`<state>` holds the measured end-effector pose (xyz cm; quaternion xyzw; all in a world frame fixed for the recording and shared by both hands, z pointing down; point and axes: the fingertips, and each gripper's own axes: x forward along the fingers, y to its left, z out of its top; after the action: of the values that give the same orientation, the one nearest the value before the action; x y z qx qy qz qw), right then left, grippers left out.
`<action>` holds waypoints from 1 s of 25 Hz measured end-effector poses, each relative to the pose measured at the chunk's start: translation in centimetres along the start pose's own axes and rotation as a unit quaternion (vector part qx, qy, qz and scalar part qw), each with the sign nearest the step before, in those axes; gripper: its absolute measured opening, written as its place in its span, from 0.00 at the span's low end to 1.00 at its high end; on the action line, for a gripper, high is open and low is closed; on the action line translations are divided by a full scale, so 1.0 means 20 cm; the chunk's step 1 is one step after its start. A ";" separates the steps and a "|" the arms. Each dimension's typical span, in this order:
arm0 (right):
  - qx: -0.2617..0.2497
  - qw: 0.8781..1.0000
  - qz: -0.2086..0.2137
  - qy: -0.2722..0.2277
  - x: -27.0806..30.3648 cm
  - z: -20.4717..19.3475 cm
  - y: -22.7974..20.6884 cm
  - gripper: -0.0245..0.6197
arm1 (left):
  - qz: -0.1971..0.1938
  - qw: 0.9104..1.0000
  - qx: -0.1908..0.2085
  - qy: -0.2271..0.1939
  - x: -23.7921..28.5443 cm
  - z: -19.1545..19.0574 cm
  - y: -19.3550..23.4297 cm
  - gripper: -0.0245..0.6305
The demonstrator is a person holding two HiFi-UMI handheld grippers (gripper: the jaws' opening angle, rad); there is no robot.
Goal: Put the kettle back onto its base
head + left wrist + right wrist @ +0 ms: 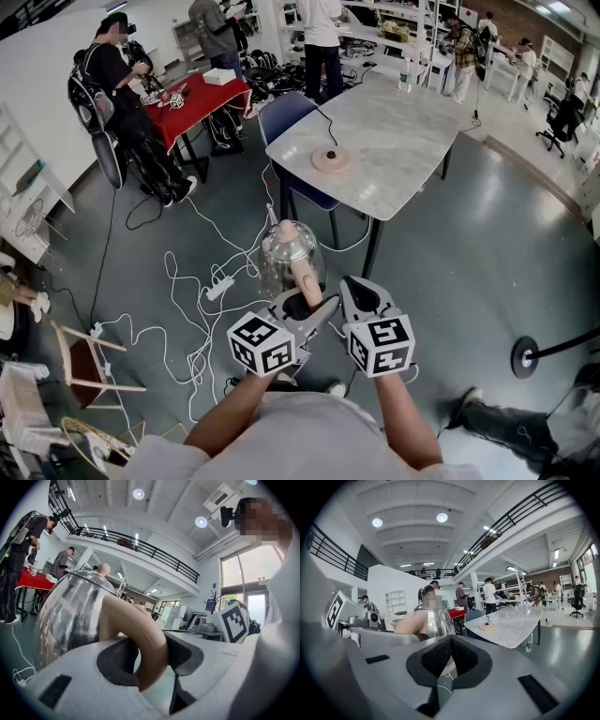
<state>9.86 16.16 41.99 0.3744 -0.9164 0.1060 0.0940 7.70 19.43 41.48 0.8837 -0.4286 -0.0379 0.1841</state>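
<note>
A glass-and-steel kettle [289,255] with a beige handle [307,281] hangs in the air over the grey floor. My left gripper [309,305] is shut on that handle. In the left gripper view the handle [145,639] sits between the dark pads, with the kettle body [70,616] to its left. The round beige base [330,159] lies on the marble table [403,122], far ahead of the kettle, with a black cord leading from it. My right gripper [361,298] is beside the left one, shut and empty. In the right gripper view the kettle [433,618] is at left and the base [487,626] lies beyond.
A blue chair [281,117] stands at the table's near-left corner. White cables and a power strip [220,286] trail over the floor at left. A red table [202,98] and several people are farther back. A black stand foot [525,356] is at right.
</note>
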 end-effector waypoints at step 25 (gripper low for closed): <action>0.000 1.000 -0.007 0.012 0.23 -0.01 0.01 0.05 | -0.015 1.000 -0.003 -0.007 0.02 0.08 0.23 0.29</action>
<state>6.59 13.26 43.28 0.3797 -0.9125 0.1100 0.1054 4.17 16.01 41.62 0.8890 -0.4168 -0.0483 0.1834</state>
